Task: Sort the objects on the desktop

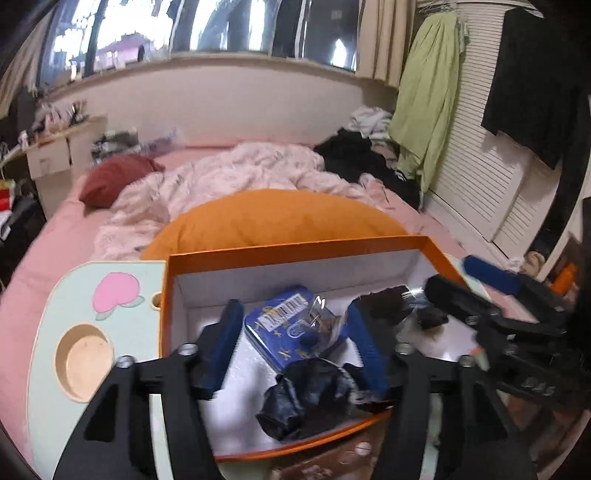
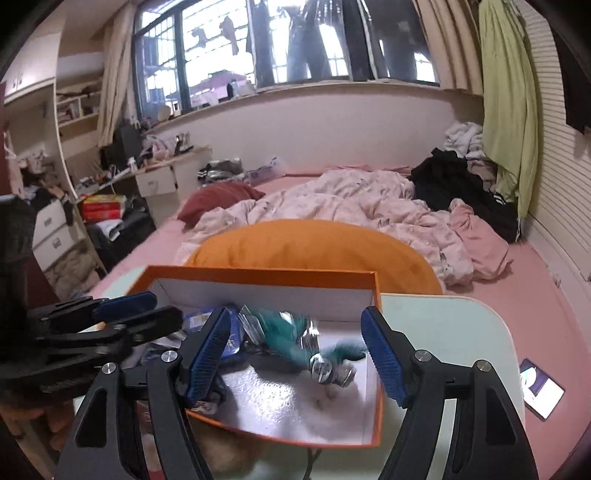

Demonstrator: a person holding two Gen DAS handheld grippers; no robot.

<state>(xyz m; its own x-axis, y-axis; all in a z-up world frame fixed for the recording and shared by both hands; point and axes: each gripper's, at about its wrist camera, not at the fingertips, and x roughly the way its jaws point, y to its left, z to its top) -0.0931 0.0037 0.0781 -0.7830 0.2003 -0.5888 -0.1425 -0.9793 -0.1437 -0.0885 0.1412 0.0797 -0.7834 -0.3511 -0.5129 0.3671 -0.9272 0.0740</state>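
I see daylight from window (image 1: pixel 207 26) along top of both frames; panes blown out white, detail lost there. Room evenly lit, moderately bright, colours slightly washed. Shadows soft, no hard edges. White floor of orange box (image 2: pixel 375 295) shows mild sheen at lower centre of right wrist view. Teal object (image 2: pixel 295 339) in box smeared by motion blur; I cannot read its shape. Box contents in left wrist view also soft. Strong fisheye bending: sill bows, corners go black with vignette.
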